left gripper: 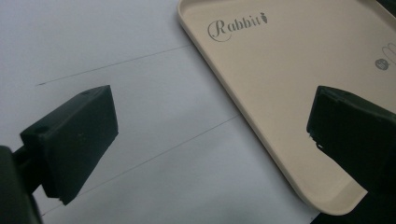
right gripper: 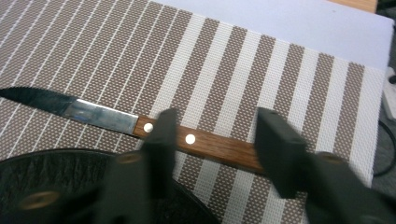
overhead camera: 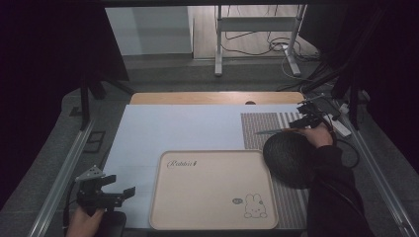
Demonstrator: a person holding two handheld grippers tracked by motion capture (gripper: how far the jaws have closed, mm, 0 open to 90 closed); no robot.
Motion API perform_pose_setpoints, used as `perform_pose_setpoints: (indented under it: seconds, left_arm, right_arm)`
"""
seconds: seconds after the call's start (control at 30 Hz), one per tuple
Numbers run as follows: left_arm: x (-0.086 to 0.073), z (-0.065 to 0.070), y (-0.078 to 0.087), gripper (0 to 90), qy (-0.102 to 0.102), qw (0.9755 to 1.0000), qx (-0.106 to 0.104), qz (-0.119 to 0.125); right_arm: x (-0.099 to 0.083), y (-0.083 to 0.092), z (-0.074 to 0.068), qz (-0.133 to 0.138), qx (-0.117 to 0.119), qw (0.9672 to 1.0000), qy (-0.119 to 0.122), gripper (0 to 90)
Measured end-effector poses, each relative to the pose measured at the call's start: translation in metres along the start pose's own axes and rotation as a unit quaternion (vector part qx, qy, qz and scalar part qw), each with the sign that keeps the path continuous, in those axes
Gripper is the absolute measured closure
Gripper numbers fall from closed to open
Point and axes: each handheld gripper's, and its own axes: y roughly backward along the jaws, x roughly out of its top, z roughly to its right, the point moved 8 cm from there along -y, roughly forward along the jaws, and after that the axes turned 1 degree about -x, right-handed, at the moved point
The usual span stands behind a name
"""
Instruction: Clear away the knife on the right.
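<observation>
- High view: the knife (overhead camera: 271, 131) lies on the striped mat (overhead camera: 262, 129), beyond the black plate (overhead camera: 289, 159); the right claw (overhead camera: 305, 118) reaches its handle end. The left claw (overhead camera: 116, 192) hovers wide, left of the tray (overhead camera: 212, 224). The handle is too small to make out.
- Left gripper view: jaws wide, nothing between; the tray's far corner is cut off.
- Right gripper view: the right claw (right gripper: 215, 140) straddles the wooden handle, jaws blurred and partly closed; contact is unclear. It should centre on the handle behind the rivets and squeeze squarely.
</observation>
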Motion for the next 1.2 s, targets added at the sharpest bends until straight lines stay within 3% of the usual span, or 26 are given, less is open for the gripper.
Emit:
perform_pose_setpoints:
  seconds: [0.13,0.53,0.87,1.2]
  left_arm:
    - [0.000,0.000,0.000,1.9,0.000,1.0000,0.000,0.000]
    - [0.000,0.000,0.000,2.0,0.002,1.0000,0.001,0.000]
    - [0.000,0.000,0.000,2.0,-0.001,1.0000,0.002,0.000]
    - [0.000,0.001,-0.001,2.1,-0.006,1.0000,0.004,-0.004]
  right_arm:
    - [0.003,-0.002,0.005,-0.004,0.008,0.9999,0.009,89.3]
    - [-0.002,-0.025,0.025,-0.036,-0.014,0.9991,0.018,89.3]
    - [-0.016,-0.017,0.029,-0.041,0.008,0.9991,0.004,89.3]
    - [-0.032,-0.005,0.023,-0.070,0.024,0.9971,0.019,89.3]
